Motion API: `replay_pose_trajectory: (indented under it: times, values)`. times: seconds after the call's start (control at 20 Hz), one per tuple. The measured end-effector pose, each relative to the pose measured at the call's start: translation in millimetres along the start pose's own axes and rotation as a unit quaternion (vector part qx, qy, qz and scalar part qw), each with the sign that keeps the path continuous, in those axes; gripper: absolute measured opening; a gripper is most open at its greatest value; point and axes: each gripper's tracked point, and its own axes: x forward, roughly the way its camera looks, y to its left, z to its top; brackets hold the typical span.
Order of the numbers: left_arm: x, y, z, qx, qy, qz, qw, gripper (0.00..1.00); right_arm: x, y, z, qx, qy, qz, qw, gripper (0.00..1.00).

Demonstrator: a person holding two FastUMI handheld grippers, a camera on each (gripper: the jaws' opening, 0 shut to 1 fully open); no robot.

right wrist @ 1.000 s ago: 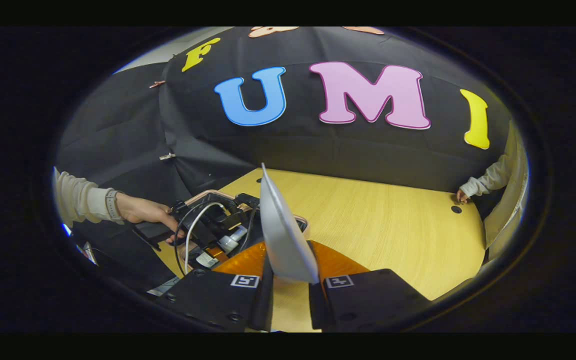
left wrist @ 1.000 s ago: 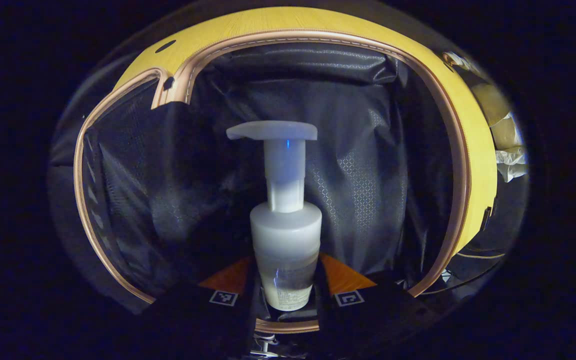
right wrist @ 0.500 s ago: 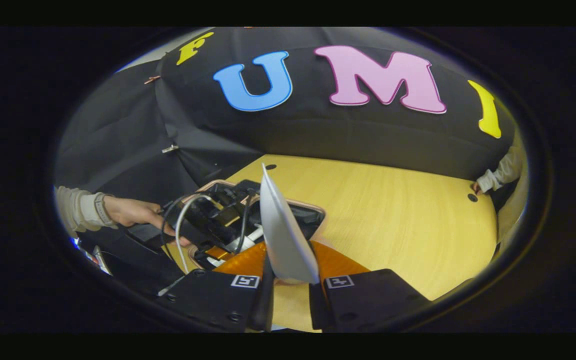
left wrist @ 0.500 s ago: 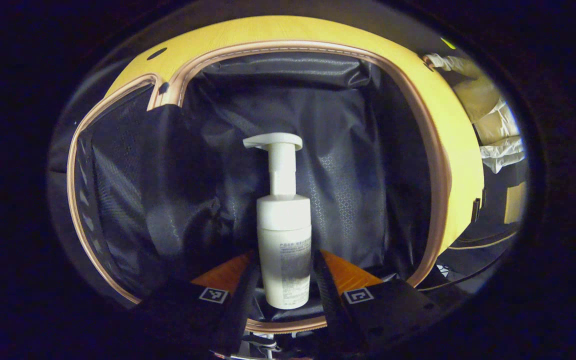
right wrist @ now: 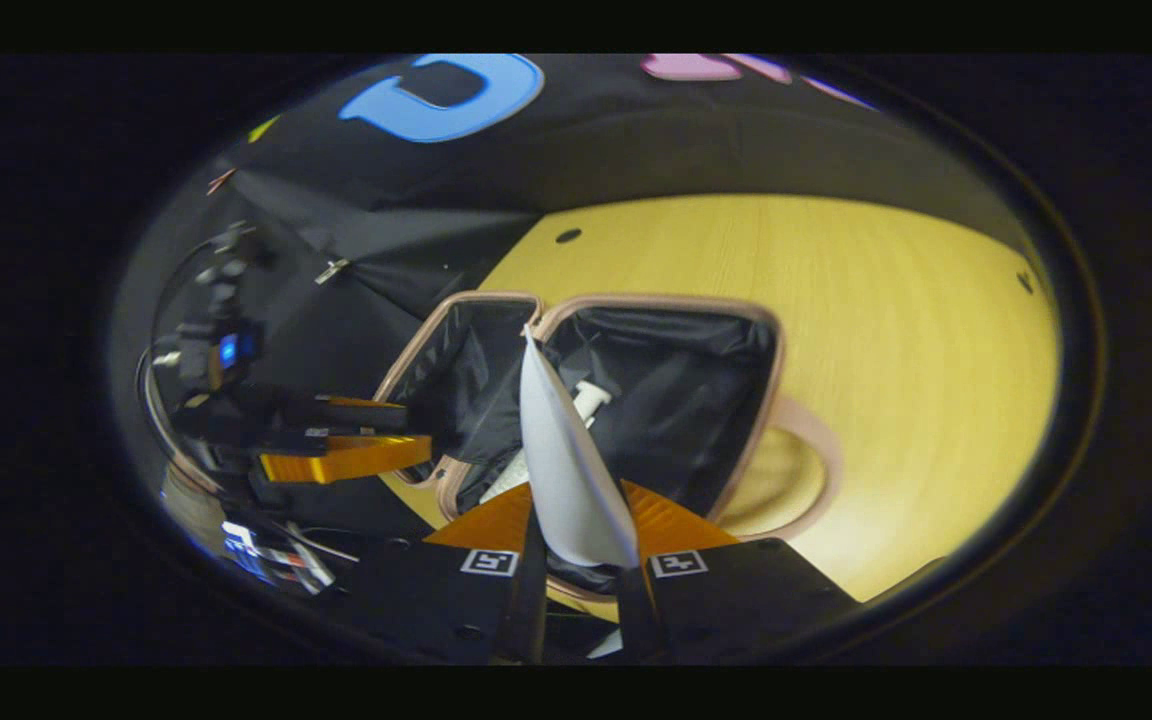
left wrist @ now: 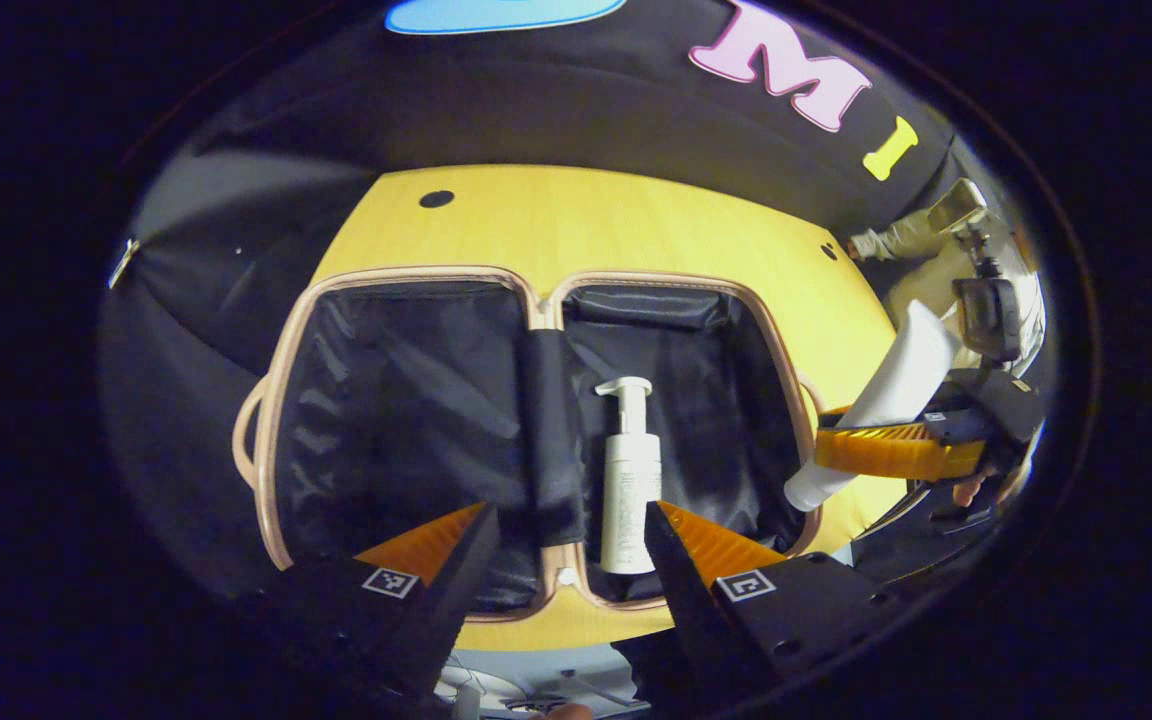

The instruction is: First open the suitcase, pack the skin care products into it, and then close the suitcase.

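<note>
The suitcase (left wrist: 416,272) lies open on a yellow wooden table (left wrist: 586,220), both halves lined in black with pink trim. A white pump bottle (left wrist: 629,490) lies flat in its right half, nozzle pointing away from me. My left gripper (left wrist: 566,570) hovers above the near rim, open, with nothing between its fingers. My right gripper (right wrist: 576,570) is shut on a white tube (right wrist: 566,470) that stands up between its fingers, over the near edge of the suitcase (right wrist: 656,300). In the left gripper view the tube (left wrist: 886,400) is at the suitcase's right side. The bottle's pump (right wrist: 591,398) peeks out behind the tube.
Bare table (right wrist: 886,330) stretches to the right and behind the suitcase. A pink carry handle (right wrist: 816,470) sticks out of the suitcase's right side. The black cloth wall closes the back. A sleeve (left wrist: 896,240) rests at the table's far right corner.
My left gripper opened, let go of the pump bottle and pulled back up out of the suitcase; the bottle now lies in the right half. My right gripper carried the tube over the suitcase.
</note>
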Motion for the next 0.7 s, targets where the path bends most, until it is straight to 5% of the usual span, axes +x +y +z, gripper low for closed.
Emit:
replay_pose_trajectory:
  times: [0.3,0.5,0.55,0.6,0.7]
  values:
    - [-52,98,-26,-0.122,-0.03,0.02,0.992,0.93,71,-24,-44,0.078,0.118,-0.049,0.989,0.3]
    - [-84,175,-36,-0.227,-0.034,0.024,0.973,0.94,78,-27,-44,0.153,0.145,-0.054,0.976,0.33]
    - [-91,195,-39,-0.24,-0.033,0.029,0.97,0.94,82,-28,-48,0.158,0.152,-0.063,0.974,0.27]
    - [-91,211,-40,-0.247,-0.032,0.037,0.968,0.93,83,-28,-49,0.161,0.155,-0.073,0.972,0.41]
    - [-85,237,-38,-0.253,-0.027,0.06,0.965,0.94,82,-28,-45,0.158,0.152,-0.089,0.972,0.34]
